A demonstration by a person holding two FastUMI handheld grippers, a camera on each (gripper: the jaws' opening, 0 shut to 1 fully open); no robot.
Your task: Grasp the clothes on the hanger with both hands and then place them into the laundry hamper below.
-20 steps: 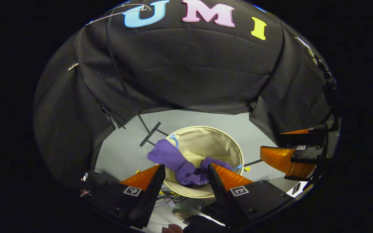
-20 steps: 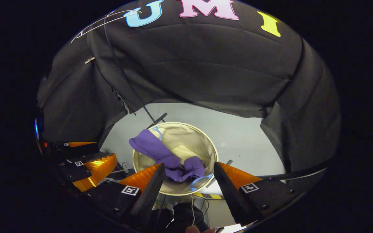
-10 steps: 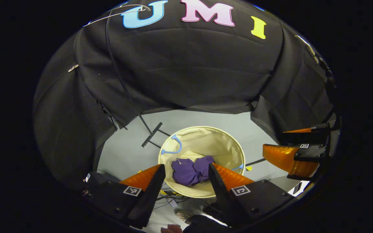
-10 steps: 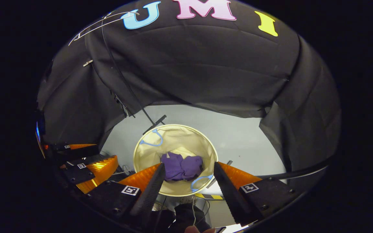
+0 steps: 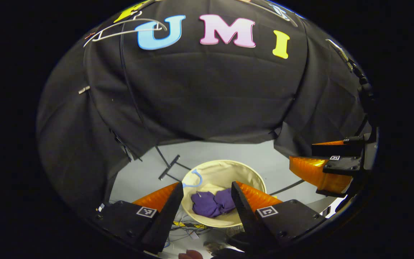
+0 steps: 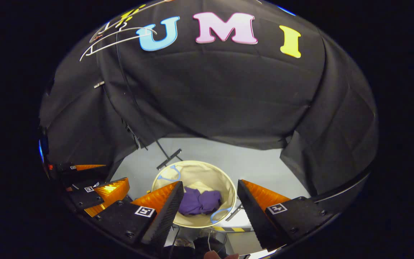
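Observation:
The purple clothes (image 5: 212, 203) (image 6: 199, 202) lie crumpled at the bottom of the round cream laundry hamper (image 5: 235, 172) (image 6: 196, 172) on the grey floor. My left gripper (image 5: 207, 190) hangs open well above the hamper, nothing between its orange fingers. My right gripper (image 6: 210, 190) is open too, also high over the hamper and holding nothing. The right gripper (image 5: 322, 169) also appears at the right edge of the left gripper view, and the left gripper (image 6: 99, 190) at the lower left of the right gripper view. A bare white hanger (image 5: 124, 28) (image 6: 115, 36) hangs at the top left.
A thin black stand pole (image 5: 131, 93) (image 6: 135, 104) runs from the hanger down to a foot (image 5: 168, 167) (image 6: 169, 159) on the floor beside the hamper. Loose cables (image 5: 187, 228) lie near the hamper's front edge. Blue handles (image 5: 192, 180) (image 6: 218, 214) sit on the hamper's rim.
The purple clothes dropped from the hamper's rim to its bottom. Both grippers have since risen and tilted up, so the hamper sits lower and smaller in each view.

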